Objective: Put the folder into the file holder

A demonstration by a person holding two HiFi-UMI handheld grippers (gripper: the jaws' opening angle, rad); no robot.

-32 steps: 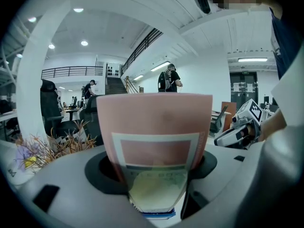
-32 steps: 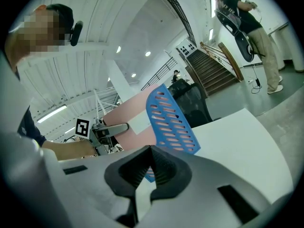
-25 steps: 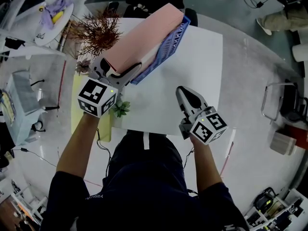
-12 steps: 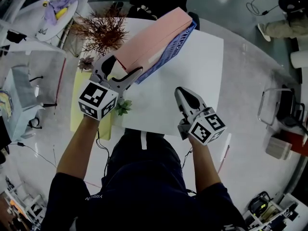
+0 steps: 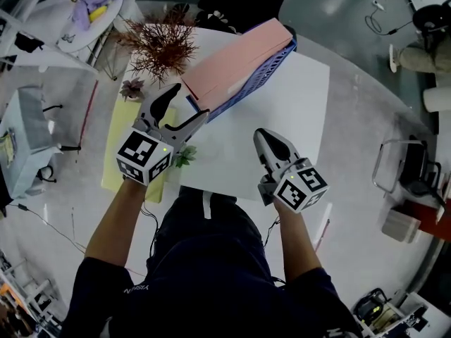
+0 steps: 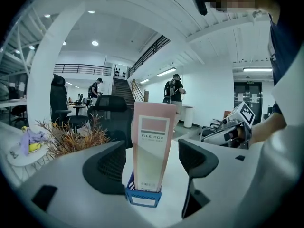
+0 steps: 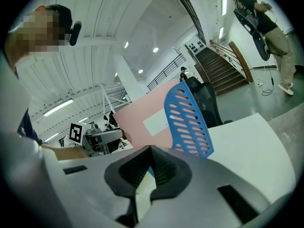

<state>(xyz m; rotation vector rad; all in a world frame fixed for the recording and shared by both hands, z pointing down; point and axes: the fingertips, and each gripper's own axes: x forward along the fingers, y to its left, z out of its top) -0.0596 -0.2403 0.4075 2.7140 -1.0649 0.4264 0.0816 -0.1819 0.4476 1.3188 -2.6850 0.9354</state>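
Observation:
The pink folder [image 5: 236,58] stands in the blue file holder [image 5: 255,76] at the far side of the white table [image 5: 296,111]. My left gripper [image 5: 187,103] is open just short of the folder's near end, its jaws apart from it and holding nothing. In the left gripper view the folder [image 6: 151,146] rises from the holder [image 6: 142,196], framed by the spread jaws. My right gripper [image 5: 266,136] is shut and empty over the table's middle. Its own view shows the folder [image 7: 142,122] and the slotted holder wall [image 7: 190,122] ahead.
A dried reddish plant [image 5: 161,46] stands at the table's far left, beside the folder. A small green succulent [image 5: 184,157] and a yellow mat [image 5: 118,146] lie under my left gripper. A black office chair [image 6: 111,115] is behind the table.
The left gripper, earlier around the folder's near end, has drawn back toward me and now stands apart from it. The right gripper has barely moved.

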